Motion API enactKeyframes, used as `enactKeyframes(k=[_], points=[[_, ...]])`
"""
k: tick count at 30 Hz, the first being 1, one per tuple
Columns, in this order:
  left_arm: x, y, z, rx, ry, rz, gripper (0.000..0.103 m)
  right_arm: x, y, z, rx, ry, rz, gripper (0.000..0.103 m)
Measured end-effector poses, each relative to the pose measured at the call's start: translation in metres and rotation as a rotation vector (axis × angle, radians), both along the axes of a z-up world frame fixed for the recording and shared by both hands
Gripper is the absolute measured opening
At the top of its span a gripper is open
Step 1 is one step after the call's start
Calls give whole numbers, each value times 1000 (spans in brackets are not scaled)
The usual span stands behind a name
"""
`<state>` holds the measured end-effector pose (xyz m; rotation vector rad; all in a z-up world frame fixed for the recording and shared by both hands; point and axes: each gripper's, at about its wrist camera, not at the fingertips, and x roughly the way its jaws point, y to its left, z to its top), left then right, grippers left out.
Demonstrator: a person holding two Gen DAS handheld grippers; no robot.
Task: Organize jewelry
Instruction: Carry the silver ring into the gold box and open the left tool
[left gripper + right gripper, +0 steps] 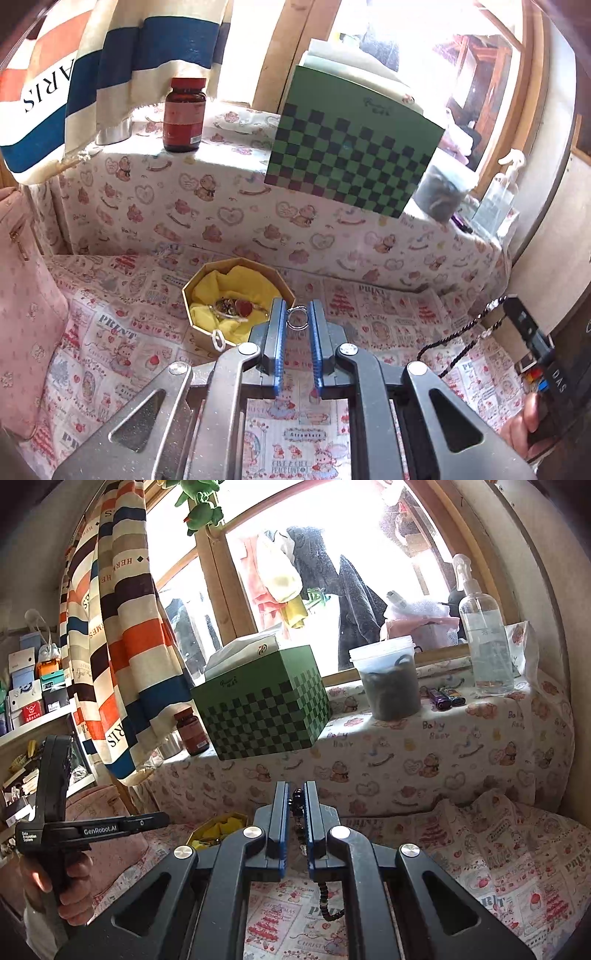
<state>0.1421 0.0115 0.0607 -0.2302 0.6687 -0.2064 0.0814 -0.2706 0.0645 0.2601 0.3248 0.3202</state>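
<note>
Ring: a thin silver band (296, 319), pinched upright between the blue pads of the left gripper (297, 317), lower middle of the left wrist view, just right of the box.
Bead strand: dark round beads (298, 814) clamped between the pads of the right gripper (296, 808); the strand hangs below the fingers and curls at lower centre of the right wrist view.
Jewelry box: tan, many-sided, open (192, 295), lined with yellow cloth, centre-left of the left wrist view; inside lie a red heart-shaped piece (244, 307) and a thin bangle (231, 314); a small white loop hangs on its front wall.
Left claw: pressed together on the ring.
Right claw: pressed together on the bead strand.
Writing, tools: "GenRobot.AI" on the other handheld gripper at lower left of the right wrist view, held by a hand (72, 886).
Writing, cloth: "PRINT", "Strawberry" on the patterned cover (110, 332); "Baby" on the ledge cover (443, 746).
Writing, curtain: "ARIS" on the striped curtain (55, 96), upper left.
Green checked box: (258, 709) small logo, unreadable.
Brown bottle: (184, 114) label illegible.
</note>
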Motion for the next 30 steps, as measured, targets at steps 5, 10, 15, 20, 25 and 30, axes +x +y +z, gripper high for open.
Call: enactKeyframes(k=[5,10,15,20,25,30], points=[[28,23,-19,-21,-17,31,11,11,12,-5,-16,42,13,8],[44,40,-49,-84,-1,-1,11,14,31,12,-76,13,17,8],[50,50,-56,-126,-3,-3,11,22,56,37,-91,-29,47,8],[48,53,-62,-109,-30,24,11,40,85,50,-71,-58,68,8],[54,65,-71,-191,-1,19,11,69,120,53,-53,-45,113,8],[58,73,-73,-253,22,9,11,90,158,52,-106,-41,146,8]])
